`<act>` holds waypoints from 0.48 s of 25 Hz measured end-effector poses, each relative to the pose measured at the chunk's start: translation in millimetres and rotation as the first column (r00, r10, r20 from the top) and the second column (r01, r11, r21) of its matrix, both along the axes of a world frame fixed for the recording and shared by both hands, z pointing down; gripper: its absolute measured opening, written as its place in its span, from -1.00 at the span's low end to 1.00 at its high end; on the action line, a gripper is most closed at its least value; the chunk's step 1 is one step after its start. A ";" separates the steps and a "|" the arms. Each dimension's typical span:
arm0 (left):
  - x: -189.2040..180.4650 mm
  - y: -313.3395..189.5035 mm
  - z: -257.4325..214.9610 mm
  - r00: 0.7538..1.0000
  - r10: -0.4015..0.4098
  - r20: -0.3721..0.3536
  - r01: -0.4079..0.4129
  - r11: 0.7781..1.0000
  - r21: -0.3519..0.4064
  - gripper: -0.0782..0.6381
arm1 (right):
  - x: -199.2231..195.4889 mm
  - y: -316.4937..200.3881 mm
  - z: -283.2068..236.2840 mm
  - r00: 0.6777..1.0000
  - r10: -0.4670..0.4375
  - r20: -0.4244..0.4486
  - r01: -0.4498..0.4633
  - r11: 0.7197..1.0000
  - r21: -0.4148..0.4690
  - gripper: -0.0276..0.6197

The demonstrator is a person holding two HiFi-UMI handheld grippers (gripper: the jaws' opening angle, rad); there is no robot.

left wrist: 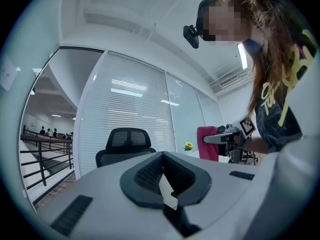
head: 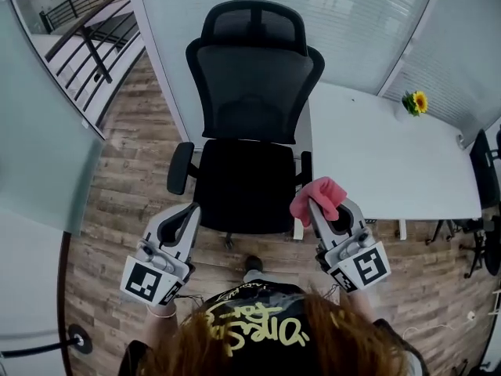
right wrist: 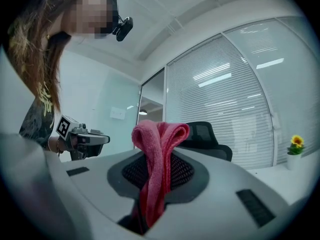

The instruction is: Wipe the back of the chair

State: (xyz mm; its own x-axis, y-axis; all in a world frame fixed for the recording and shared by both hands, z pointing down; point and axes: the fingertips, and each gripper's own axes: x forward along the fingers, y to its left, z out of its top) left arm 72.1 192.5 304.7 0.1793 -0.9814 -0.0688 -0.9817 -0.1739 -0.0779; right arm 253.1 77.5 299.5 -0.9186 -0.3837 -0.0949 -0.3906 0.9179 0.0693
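The chair (head: 254,92) stands straight ahead, facing the person: black, with a curved mesh back, a separate mesh headrest, a flat padded seat and two short armrests. Its base is mostly hidden under the seat, and its rear side faces away and cannot be seen. The right gripper (head: 333,212), held near the seat's front right corner, is clenched on a pink cloth (right wrist: 157,159), a soft, nubbly terry fabric folded into a loop that stands up between the ribbed dark pads. The left gripper (head: 194,210), near the seat's front left corner, has its jaws closed tip to tip with nothing between them. A smooth white table (head: 391,163) beside the chair carries a small sunflower (head: 419,100), and the floor (head: 125,171) is wood-grain planks
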 end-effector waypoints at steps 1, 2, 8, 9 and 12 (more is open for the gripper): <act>-2.7 -5.9 -0.6 1.000 -0.011 0.000 0.011 1.000 0.003 -0.80 | -2.6 -7.1 0.9 1.000 -0.007 0.001 0.007 1.000 0.000 -0.71; -5.3 -11.5 -0.7 1.000 -0.021 -0.001 0.021 1.000 0.004 -0.80 | -5.0 -14.0 1.7 1.000 -0.014 0.004 0.014 1.000 -0.001 -0.71; -13.4 -50.4 1.7 1.000 -0.031 -0.003 0.031 0.999 -0.017 -0.80 | -13.3 -52.6 4.5 0.999 -0.031 0.033 0.033 0.999 -0.043 -0.71; -13.8 -56.0 2.2 0.999 -0.033 -0.005 0.033 0.999 -0.017 -0.80 | -13.5 -60.3 7.1 0.999 -0.032 0.033 0.034 0.999 -0.039 -0.71; -18.2 -68.1 2.0 0.999 -0.049 -0.008 0.049 0.999 0.000 -0.80 | -17.9 -81.3 16.5 0.999 -0.030 0.024 0.031 0.998 -0.050 -0.71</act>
State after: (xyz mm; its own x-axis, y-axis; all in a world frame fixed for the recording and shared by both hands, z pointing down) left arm 53.9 124.4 306.8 0.1300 -0.9890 -0.0703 -0.9897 -0.1252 -0.0696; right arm 235.2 -3.7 316.0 -0.9278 -0.3601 -0.0980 -0.3631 0.9317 0.0141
